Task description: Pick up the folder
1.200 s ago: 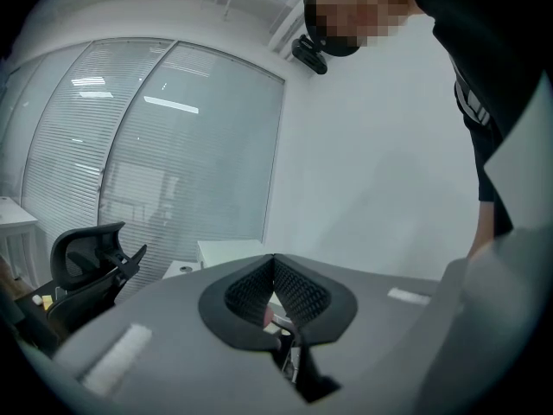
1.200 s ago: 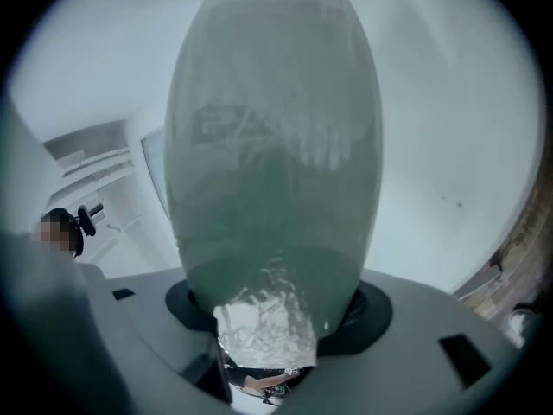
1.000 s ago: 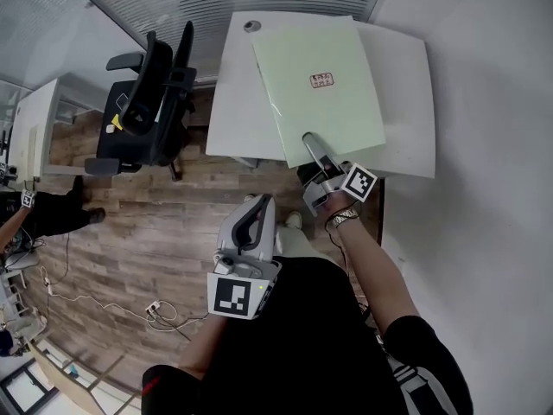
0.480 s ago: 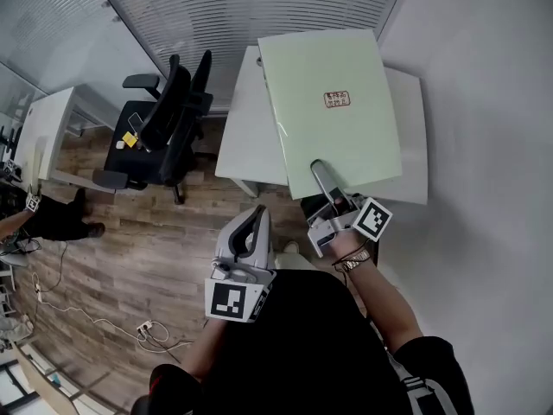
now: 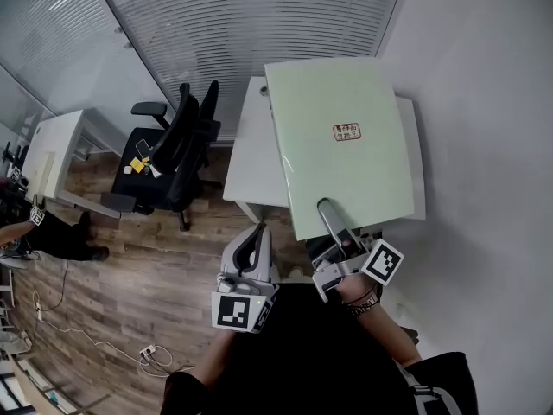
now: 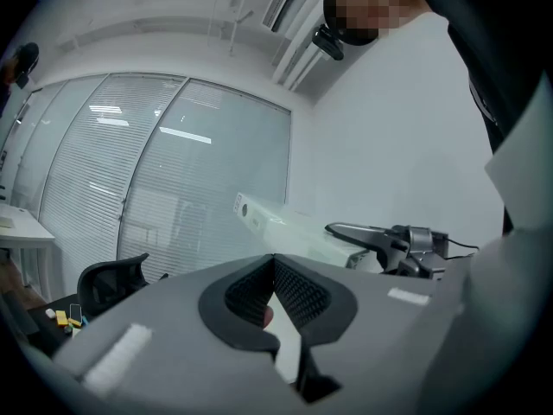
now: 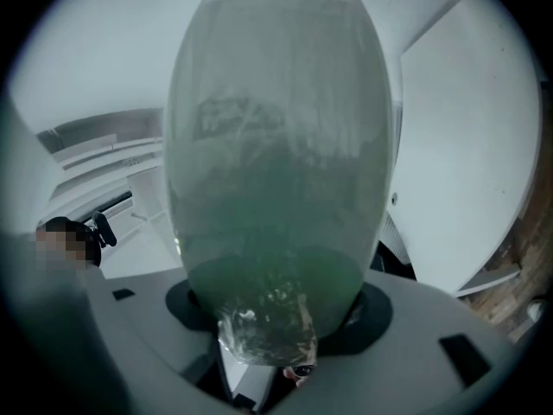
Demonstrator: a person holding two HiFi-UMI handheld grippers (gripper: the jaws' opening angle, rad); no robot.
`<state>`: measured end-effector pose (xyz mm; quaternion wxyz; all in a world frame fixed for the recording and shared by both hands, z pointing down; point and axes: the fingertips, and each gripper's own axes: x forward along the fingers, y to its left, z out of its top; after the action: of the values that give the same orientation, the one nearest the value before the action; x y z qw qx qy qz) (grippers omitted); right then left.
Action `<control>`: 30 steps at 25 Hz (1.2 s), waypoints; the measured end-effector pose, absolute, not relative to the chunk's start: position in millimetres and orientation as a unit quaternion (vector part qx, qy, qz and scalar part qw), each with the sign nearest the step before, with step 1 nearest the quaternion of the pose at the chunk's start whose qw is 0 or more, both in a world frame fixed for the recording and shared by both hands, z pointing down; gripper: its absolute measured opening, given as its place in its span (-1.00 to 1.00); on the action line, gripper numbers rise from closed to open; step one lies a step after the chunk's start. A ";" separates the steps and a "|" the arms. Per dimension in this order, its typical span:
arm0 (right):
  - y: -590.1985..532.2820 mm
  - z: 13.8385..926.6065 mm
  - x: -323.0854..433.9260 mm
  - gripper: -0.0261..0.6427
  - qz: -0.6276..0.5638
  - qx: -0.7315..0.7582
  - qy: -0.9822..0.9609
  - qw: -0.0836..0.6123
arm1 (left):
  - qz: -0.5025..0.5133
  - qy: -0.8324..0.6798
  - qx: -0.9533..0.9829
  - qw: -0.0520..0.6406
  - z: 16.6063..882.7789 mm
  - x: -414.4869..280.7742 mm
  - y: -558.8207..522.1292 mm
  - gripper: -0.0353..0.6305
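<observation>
One folder (image 5: 341, 137), near edge between right gripper (image 5: 326, 207) fingers

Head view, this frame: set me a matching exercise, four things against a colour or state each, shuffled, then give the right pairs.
Things
1. folder
2. left gripper
3. right gripper
4. office chair

Colours or states
A. black, standing on the wood floor
B. shut on the folder's near edge
C. pale green, with a small label on its face
D. shut, with nothing between its jaws

Pairs: 1-C, 2-D, 3-B, 4-A
</observation>
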<state>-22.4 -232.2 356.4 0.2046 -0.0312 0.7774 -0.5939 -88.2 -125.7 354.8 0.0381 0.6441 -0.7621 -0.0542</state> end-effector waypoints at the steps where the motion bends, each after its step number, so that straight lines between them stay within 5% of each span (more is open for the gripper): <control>1: -227.6 349.8 -18.6 -0.09 -0.589 -0.030 0.780 0.210 | -0.060 -0.762 0.643 0.032 351.5 -88.0 -123.9 -0.88; 30: -195.0 344.0 -16.3 -0.09 -0.553 0.019 0.797 0.242 | -0.076 -0.756 0.650 0.015 345.1 -86.6 -134.3 -0.88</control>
<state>-16.3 -195.0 344.0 0.2418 0.0192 0.7973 -0.5527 -86.6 -134.3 345.1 0.0155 0.6496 -0.7563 -0.0757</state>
